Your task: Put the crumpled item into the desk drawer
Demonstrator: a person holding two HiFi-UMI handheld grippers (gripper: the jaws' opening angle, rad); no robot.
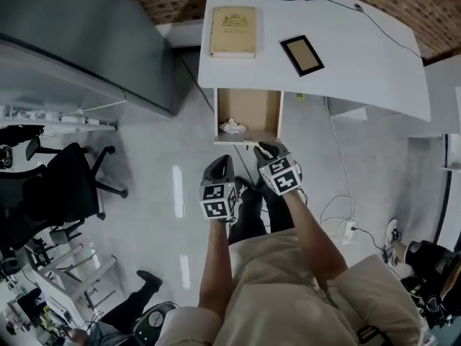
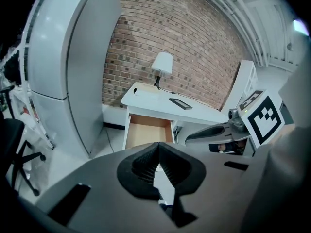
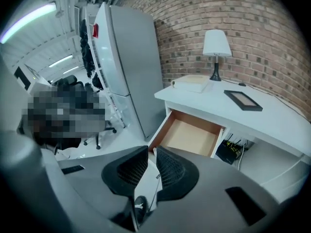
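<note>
One crumpled item [image 1: 232,127] lies in the open drawer [image 1: 253,107], at its 7 o'clock corner. Placing step looks done. Left claw [image 1: 222,161] and right claw [image 1: 268,150] sit at the drawer's 6 o'clock, both closed and empty. Next, probably: push the drawer front squarely toward 12.

Desk [image 1: 360,56]: white top. Drawer [image 1: 248,110]: lined in pale tan wood. Crumpled item [image 1: 232,127]: white. Book [image 1: 233,31]: cream cover, stamped with a gold crest. Frame [image 1: 302,55]: black rim, brown centre. Wall [image 3: 252,18]: red-brown brick, crossed by pale mortar lines. Lamp [image 3: 216,42]: white shade, black stem. Cabinet [image 1: 86,34]: grey. Chair [image 1: 65,182]: black. Floor [image 1: 158,157]: pale grey. Left gripper [image 1: 223,161] and right gripper [image 1: 268,150]: dark grey, pads [image 2: 146,166] ribbed black, cubes [image 1: 218,199] marked with black-and-white squares.
</note>
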